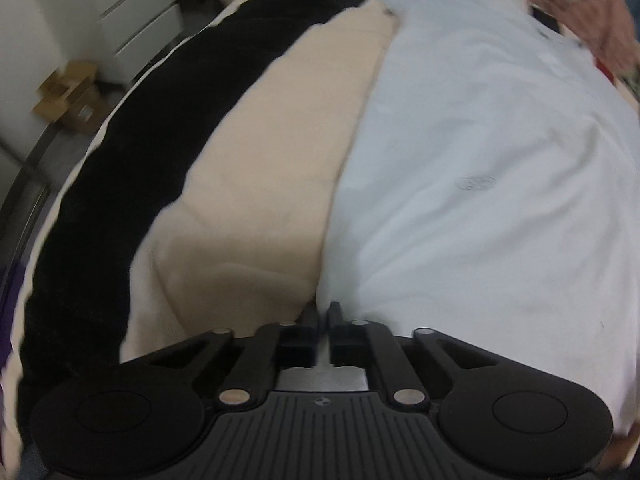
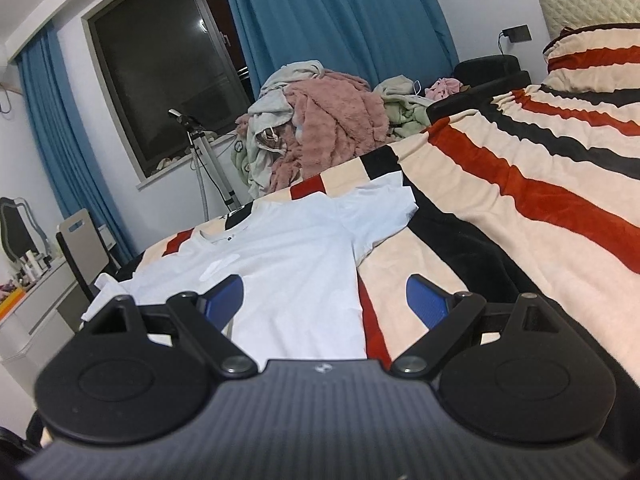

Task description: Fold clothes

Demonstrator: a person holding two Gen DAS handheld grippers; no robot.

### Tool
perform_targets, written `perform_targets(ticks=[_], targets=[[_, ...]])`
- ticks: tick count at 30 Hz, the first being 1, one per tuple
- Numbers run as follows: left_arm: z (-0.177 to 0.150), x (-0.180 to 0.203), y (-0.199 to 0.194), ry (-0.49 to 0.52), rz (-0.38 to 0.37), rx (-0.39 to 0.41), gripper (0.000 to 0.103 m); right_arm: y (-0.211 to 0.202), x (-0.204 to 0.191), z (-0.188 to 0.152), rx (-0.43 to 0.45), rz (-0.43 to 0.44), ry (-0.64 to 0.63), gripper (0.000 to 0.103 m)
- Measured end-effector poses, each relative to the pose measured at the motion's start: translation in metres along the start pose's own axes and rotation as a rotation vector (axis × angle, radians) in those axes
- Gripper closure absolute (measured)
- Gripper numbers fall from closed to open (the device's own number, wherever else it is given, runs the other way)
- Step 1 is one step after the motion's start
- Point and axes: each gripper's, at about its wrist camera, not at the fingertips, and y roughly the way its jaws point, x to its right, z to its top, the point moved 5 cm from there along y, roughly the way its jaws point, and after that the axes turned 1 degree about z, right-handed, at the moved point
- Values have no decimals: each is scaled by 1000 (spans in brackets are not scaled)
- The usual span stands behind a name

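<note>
A white T-shirt (image 1: 480,160) lies spread flat on a striped blanket (image 1: 260,160). In the left wrist view my left gripper (image 1: 324,314) points down at the shirt's near corner, its black fingers (image 1: 310,316) drawn together with a sliver of white cloth between them. In the right wrist view the same T-shirt (image 2: 280,256) lies chest up, collar away from me, one sleeve out to the right. My right gripper (image 2: 325,302) hovers low over the shirt's near edge. Its blue pads (image 2: 224,300) stand wide apart with nothing held.
The blanket (image 2: 520,200) covers the bed, with a striped pillow (image 2: 592,64) at the far right. A heap of pink and grey clothes (image 2: 320,128) sits beyond the shirt. White drawers (image 1: 132,20) and a cardboard box (image 1: 68,96) stand beside the bed, a desk (image 2: 36,300) at left.
</note>
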Motion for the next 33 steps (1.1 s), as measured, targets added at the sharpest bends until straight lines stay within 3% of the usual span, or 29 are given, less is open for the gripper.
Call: perform_targets(ticks=[3, 8, 11, 14, 16, 17, 20, 22, 26, 33], targets=[[8, 0, -17, 23, 12, 2, 101, 0, -2, -1, -1, 2, -14, 13], [24, -10, -36, 66, 142, 42, 101, 2, -4, -2, -12, 4, -30, 13], [21, -17, -38, 62, 138, 52, 101, 3, -6, -3, -24, 9, -41, 13], [13, -12, -51, 120, 113, 104, 82, 3, -10, -4, -25, 17, -63, 13], [11, -4, -61, 156, 93, 162, 47, 2, -13, -4, -23, 23, -79, 13], [10, 7, -67, 177, 86, 203, 42, 2, -14, -4, -22, 26, -87, 13], [6, 32, -82, 221, 37, 304, 36, 0, -18, -5, -16, 33, -109, 13], [4, 49, -92, 237, -3, 362, 20, -2, -21, -5, -8, 35, -125, 13], [0, 90, -104, 279, -91, 509, 19, -3, -27, -5, 6, 37, -157, 13], [-11, 154, -113, 346, -196, 737, 0, -6, -36, -7, 38, 38, -198, 13]])
